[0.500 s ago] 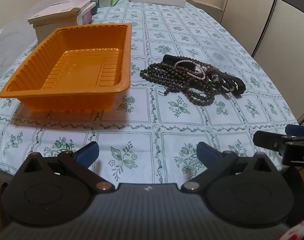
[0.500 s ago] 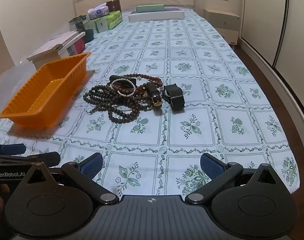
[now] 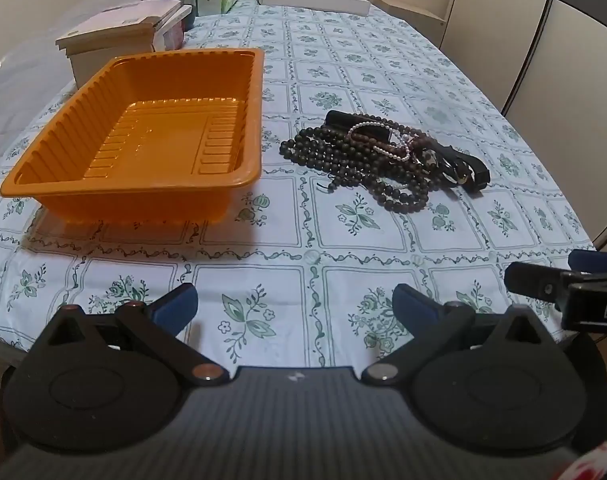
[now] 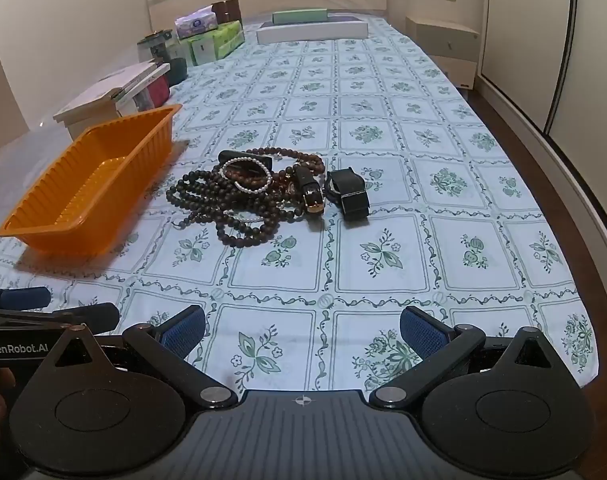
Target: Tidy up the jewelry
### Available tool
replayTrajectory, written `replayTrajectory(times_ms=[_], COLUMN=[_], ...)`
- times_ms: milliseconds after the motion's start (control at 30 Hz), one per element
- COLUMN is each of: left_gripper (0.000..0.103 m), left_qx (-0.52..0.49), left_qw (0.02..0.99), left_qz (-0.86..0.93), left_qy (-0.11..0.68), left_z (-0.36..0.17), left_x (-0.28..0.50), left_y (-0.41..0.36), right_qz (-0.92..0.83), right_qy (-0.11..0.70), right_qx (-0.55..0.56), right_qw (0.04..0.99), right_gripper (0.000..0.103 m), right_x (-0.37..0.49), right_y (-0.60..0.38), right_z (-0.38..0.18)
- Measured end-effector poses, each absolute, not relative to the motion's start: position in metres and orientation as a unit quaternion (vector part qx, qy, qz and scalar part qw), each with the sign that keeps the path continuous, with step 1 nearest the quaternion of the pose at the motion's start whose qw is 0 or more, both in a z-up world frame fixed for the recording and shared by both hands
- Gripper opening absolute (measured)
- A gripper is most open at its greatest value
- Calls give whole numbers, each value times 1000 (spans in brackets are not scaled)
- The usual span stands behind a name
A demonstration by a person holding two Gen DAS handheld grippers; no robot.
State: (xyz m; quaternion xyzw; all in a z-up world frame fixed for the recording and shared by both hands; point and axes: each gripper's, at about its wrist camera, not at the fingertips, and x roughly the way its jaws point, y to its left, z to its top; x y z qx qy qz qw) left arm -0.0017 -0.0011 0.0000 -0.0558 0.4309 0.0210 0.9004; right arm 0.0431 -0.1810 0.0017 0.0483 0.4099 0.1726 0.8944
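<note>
Almost nothing has moved since the earlier frame: both views sit a shade closer to the bench [image 4: 443, 128], and the jewelry heap [image 4: 247, 196] lies exactly where it was. The left tongs [image 3: 295, 304] and right tongs [image 4: 301, 330] both stand wide apart with nothing between them, hovering over the near edge. The orange tray [image 3: 259, 120] waits bare, just beside the heap. By my reading the sorting has not begun; the first reach is still to come.
</note>
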Motion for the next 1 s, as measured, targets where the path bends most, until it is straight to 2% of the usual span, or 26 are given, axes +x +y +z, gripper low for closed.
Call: replayTrajectory(times_ms=[1000], left_gripper=[103], left_qx=[-56], left_qw=[901], left_qz=[17], left_qy=[431], left_z=[1], left_x=[1], left_y=[-3], right_qz=[171], right_qy=[409], right_qx=[46], right_qw=[895], right_gripper=[103], right_x=[46], right_y=[-182], right_z=[3])
